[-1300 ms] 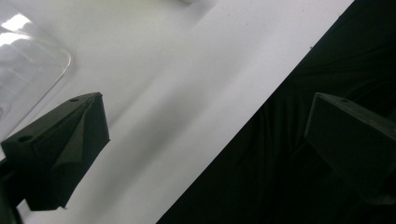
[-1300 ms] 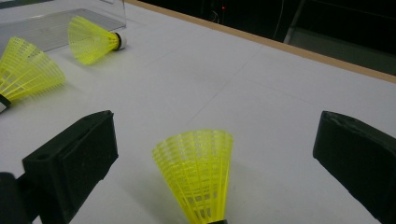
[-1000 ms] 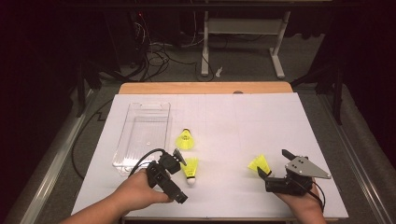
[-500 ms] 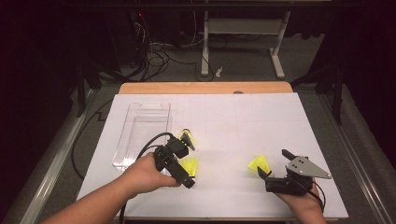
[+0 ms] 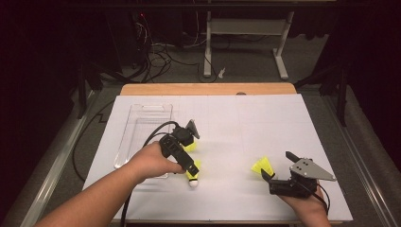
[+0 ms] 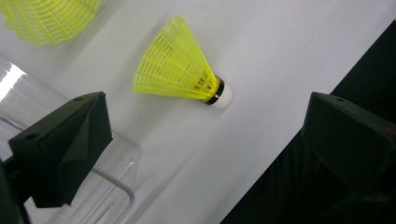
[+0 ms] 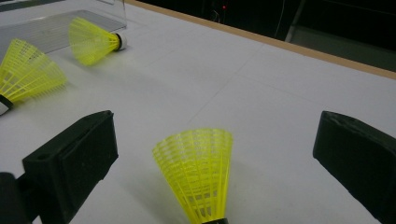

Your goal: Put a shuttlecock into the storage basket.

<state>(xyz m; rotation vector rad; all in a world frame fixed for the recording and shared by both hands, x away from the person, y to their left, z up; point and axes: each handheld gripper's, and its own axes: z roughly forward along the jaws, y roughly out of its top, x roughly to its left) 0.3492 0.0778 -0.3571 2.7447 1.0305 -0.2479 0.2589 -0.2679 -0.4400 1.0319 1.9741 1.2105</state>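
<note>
Left claw (image 5: 182, 142) above two shuttlecocks (image 5: 193, 171); clear tray (image 5: 142, 124) beside.

A bright yellow plastic shuttlecock with a mesh-patterned skirt (image 6: 176, 70) is seen in the left gripper view, banded in black above a white cork tip. A second yellow mesh shuttlecock (image 7: 200, 170) is shown between the matte black jaws of the right gripper (image 5: 280, 169). The white paper-covered table (image 5: 265, 127) is edged in pale wood at twelve o'clock. A colourless clear plastic tray (image 5: 142, 124) is seen at nine o'clock.
</note>
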